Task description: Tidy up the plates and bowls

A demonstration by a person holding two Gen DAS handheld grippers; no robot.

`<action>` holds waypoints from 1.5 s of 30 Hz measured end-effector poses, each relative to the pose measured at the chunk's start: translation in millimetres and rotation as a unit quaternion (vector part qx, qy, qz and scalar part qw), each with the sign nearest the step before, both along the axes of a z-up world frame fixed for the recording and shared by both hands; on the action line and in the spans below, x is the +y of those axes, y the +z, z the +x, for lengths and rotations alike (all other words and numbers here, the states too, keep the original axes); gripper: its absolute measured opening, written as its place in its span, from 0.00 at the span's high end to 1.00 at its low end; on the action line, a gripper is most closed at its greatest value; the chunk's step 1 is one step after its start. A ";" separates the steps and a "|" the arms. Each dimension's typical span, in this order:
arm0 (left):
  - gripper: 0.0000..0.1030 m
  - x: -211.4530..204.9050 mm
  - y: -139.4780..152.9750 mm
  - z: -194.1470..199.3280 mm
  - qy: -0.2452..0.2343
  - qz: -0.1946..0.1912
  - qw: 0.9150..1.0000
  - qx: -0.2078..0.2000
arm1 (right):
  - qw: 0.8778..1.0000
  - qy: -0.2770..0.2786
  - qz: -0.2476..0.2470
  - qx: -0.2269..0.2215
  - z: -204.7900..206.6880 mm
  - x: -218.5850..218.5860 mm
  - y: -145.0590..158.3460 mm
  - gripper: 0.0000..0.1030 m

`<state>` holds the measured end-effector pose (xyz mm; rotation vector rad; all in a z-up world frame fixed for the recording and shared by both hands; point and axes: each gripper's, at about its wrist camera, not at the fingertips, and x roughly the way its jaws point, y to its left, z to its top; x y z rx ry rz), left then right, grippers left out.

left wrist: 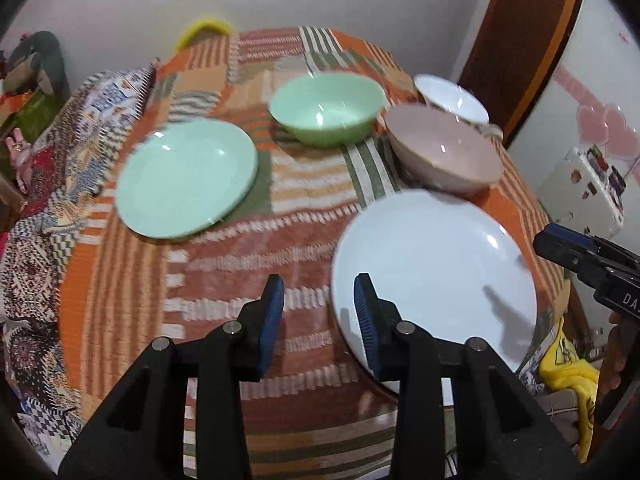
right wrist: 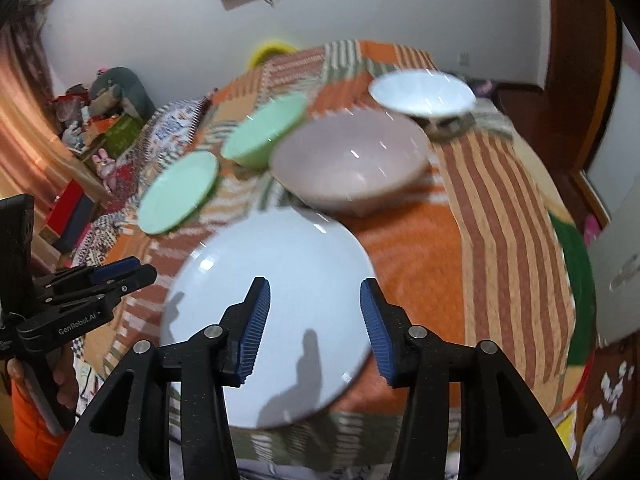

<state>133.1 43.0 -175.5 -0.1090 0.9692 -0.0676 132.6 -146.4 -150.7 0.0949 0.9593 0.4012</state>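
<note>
Two hand-held grippers hover over a table draped in an orange striped cloth, both with jaws apart and grasping nothing. The white plate lies nearest: the left gripper hangs at its left rim, the right gripper above its near half. Just behind the plate sits a pink bowl, with a white bowl beyond that. A green bowl stands left of the pink one, and a green plate lies well left of the white plate.
</note>
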 end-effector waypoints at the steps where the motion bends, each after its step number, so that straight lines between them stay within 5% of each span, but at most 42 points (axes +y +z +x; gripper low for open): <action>1: 0.64 4.2 5.2 -2.2 0.004 0.001 1.000 -0.007 | 1.000 0.006 0.000 -0.008 1.6 5.9 4.4 0.57; 10: 0.43 55.3 52.0 -17.1 0.056 0.025 0.995 -0.077 | 0.996 0.074 0.009 -0.057 19.1 74.9 29.2 0.57; 17: 0.35 103.0 60.2 -10.5 0.103 0.038 0.990 -0.094 | 0.991 0.112 0.019 -0.068 33.5 119.1 30.4 0.49; 29: 0.34 177.8 16.2 29.5 0.159 0.020 0.986 -0.041 | 0.991 0.131 -0.011 -0.023 79.6 169.9 1.1 0.46; 45: 0.38 222.9 -48.7 88.2 0.162 -0.009 0.987 0.005 | 0.984 0.165 -0.054 0.048 134.1 225.4 -50.2 0.48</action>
